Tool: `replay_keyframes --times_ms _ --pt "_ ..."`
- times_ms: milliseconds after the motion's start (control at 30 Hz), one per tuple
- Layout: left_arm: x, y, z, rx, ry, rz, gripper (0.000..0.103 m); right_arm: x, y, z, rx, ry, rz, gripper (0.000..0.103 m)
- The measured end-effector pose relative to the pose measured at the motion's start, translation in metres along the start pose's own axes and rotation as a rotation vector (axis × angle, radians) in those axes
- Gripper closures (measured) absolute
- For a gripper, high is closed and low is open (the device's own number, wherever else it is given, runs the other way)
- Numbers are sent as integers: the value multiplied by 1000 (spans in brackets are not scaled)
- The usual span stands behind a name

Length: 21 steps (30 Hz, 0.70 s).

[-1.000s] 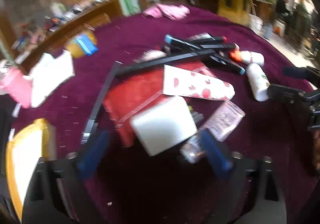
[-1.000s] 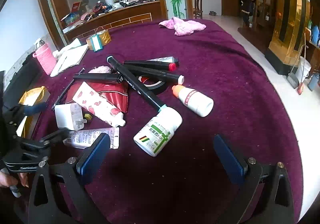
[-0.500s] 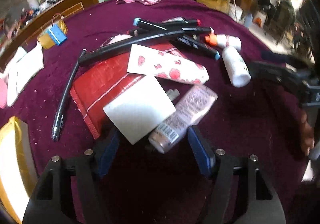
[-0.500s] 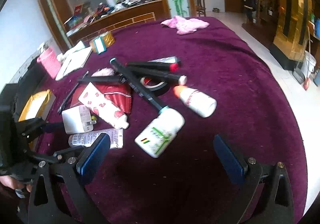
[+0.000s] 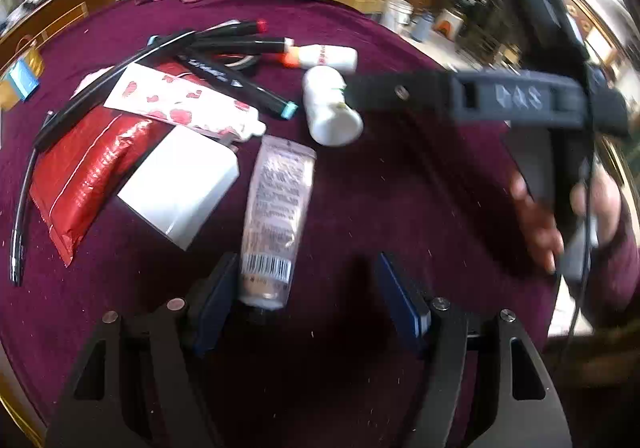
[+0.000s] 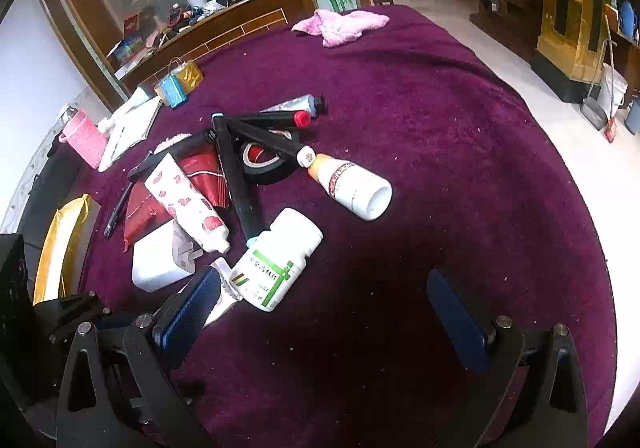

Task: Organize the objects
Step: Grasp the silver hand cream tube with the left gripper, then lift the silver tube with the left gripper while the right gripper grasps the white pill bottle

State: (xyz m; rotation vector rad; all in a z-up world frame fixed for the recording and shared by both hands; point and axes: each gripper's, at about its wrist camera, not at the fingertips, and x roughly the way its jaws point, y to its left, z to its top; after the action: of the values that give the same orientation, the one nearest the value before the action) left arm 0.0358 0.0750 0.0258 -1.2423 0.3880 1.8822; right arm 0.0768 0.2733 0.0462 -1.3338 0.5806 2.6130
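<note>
A pile of small items lies on a purple cloth. In the left wrist view my left gripper (image 5: 308, 296) is open, with the cap end of a pink tube (image 5: 276, 204) beside its left finger. A white charger block (image 5: 180, 184), a red pouch (image 5: 84, 172), a strawberry-print tube (image 5: 180, 104), black markers (image 5: 236, 80) and a white pill bottle (image 5: 330, 108) lie beyond. My right gripper (image 6: 332, 308) is open, just short of the pill bottle (image 6: 276, 260) with its green label. A white bottle with an orange neck (image 6: 352, 184) lies farther off.
A pink cloth (image 6: 340, 24) lies at the far side. A small gold and blue gift bag (image 6: 178, 82), a pink bottle (image 6: 84, 140), white papers (image 6: 128, 128) and a yellow envelope (image 6: 60, 244) sit to the left. The table edge (image 6: 580, 184) curves round on the right.
My left gripper has swung right and closed in on the pink tube, its cap now by the left finger. My right gripper has moved forward toward the pill bottle.
</note>
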Motion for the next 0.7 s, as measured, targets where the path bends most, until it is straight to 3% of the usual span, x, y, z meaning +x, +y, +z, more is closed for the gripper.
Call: replay_keyframes --times_ms 133,267,333,367,467,533,633,700 --pt "7 3 11 -99 -48 42 34 1 4 1 -2 6 3 2" --pt "20 -25 12 -49 -60 218 34 6 17 8 -17 22 -15 2" --pt "20 -28 10 -46 -70 223 48 11 27 11 -44 34 -38 3" --pt "17 -27 9 -56 -70 220 71 14 31 11 -58 41 -55 4" --pt "4 -5 2 -147 -75 115 74 24 38 11 -80 72 -96 24" --pt "-7 0 -9 -175 -90 94 74 33 40 9 -86 109 -110 56" --pt "-27 14 -22 -239 -140 32 74 34 45 6 -127 81 -168 71" --pt "-43 24 -28 -278 -182 13 75 33 43 6 -115 82 -146 72"
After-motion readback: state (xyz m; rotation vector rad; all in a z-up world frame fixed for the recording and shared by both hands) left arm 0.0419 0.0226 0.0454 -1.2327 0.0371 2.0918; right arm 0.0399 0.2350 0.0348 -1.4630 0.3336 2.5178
